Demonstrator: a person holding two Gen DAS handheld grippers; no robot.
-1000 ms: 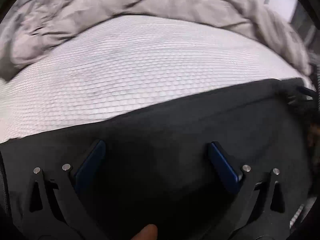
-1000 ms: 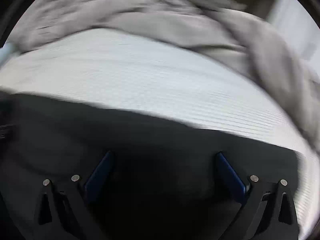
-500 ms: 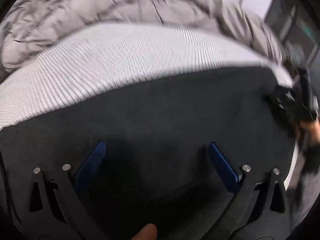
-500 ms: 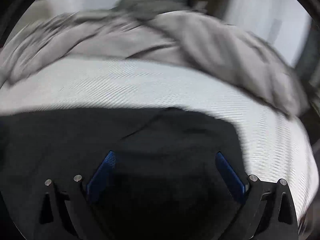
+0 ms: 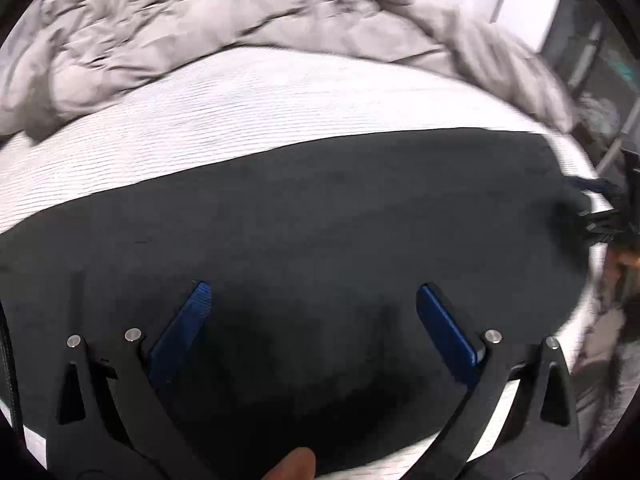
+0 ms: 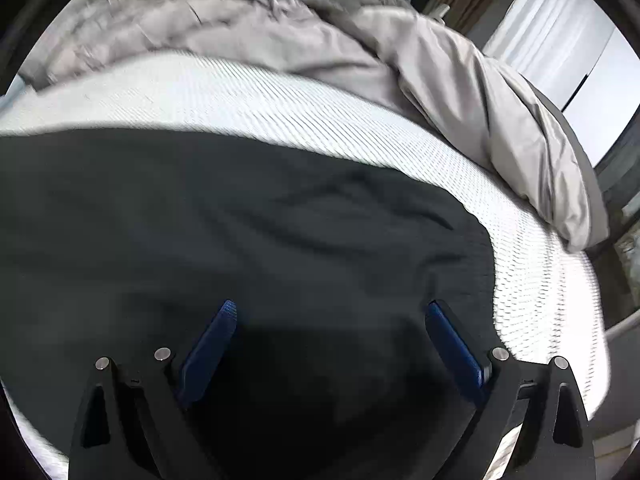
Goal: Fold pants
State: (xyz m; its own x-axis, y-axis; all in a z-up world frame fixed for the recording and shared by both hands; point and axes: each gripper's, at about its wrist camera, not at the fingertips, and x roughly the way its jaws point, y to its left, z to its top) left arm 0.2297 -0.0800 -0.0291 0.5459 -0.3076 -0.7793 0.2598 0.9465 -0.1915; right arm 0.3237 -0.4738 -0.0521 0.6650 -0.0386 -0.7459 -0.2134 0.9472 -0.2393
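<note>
Black pants (image 5: 320,224) lie flat across the near part of a white textured mattress (image 5: 248,92). In the right wrist view the pants (image 6: 240,220) show soft wrinkles and a rounded right end. My left gripper (image 5: 314,300) is open, its blue pads (image 5: 184,328) spread wide just above the dark cloth, holding nothing. My right gripper (image 6: 330,320) is open too, its blue pads (image 6: 452,344) wide apart over the pants' right part. The right gripper also shows at the far right edge of the left wrist view (image 5: 608,216), by the pants' end.
A crumpled grey duvet (image 5: 200,28) is bunched along the far side of the mattress and runs down its right side (image 6: 500,112). The mattress's right edge (image 6: 560,300) drops off near a window and dark furniture. A fingertip (image 5: 292,466) shows at the bottom.
Both grippers have shifted over the pants and the views swung; more of the pants' right end now shows. Both jaws stay open.
</note>
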